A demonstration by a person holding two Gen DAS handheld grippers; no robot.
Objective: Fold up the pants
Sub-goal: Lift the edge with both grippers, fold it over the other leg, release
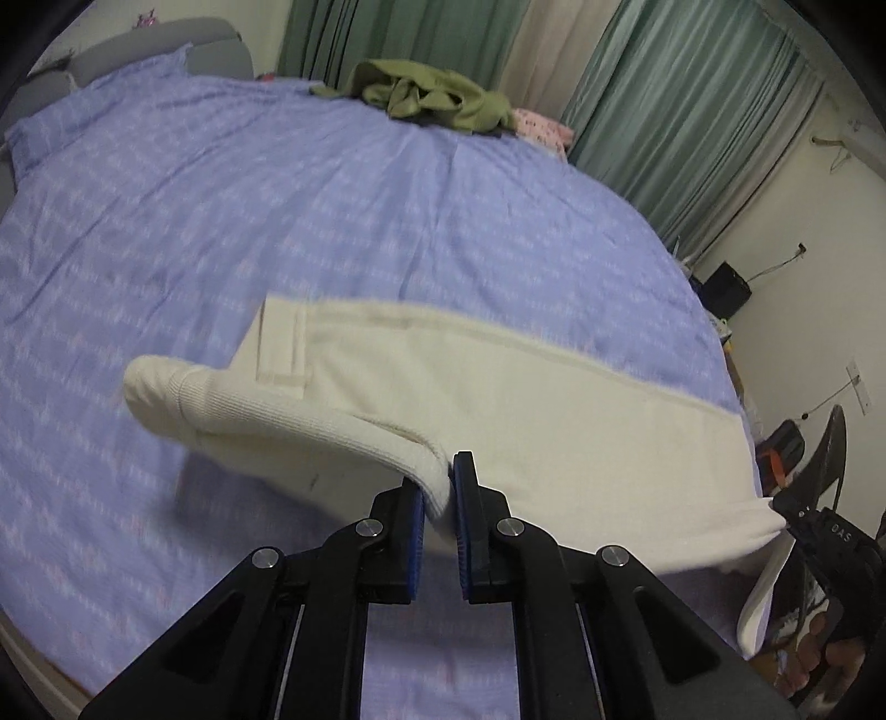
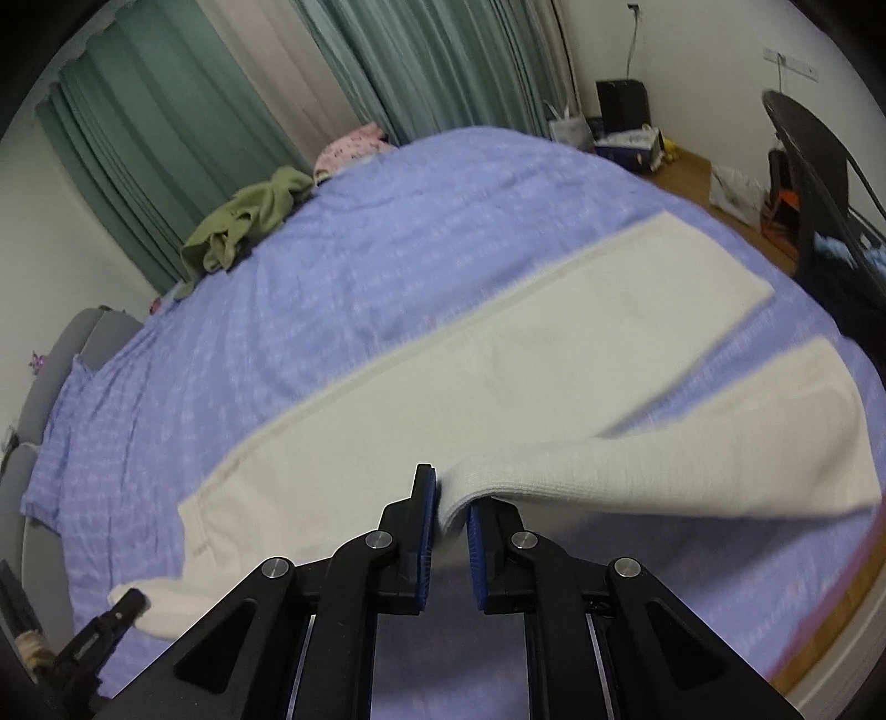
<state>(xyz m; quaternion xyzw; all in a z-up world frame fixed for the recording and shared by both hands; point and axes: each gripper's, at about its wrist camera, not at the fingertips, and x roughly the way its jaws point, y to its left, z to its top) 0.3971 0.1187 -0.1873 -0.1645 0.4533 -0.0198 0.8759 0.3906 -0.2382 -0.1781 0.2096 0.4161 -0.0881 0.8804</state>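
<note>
Cream pants (image 1: 443, 376) lie across the blue bedspread (image 1: 221, 221), with the near edge lifted off it. My left gripper (image 1: 440, 487) is shut on the ribbed waistband, which curls over to the left. A back pocket (image 1: 282, 349) shows beside it. In the right wrist view my right gripper (image 2: 451, 498) is shut on the near leg of the pants (image 2: 637, 471), which hangs raised toward the right. The far leg (image 2: 692, 277) lies flat. Each gripper shows in the other view: the right (image 1: 789, 509) and the left (image 2: 124, 606), both pinching cream cloth.
A crumpled olive garment (image 1: 437, 97) and a pink one (image 1: 542, 130) lie at the bed's far edge below green curtains (image 1: 692, 111). A grey headboard (image 1: 166, 50) is at the far left. A dark chair (image 2: 819, 183) and boxes (image 2: 631, 144) stand on the floor beyond the bed.
</note>
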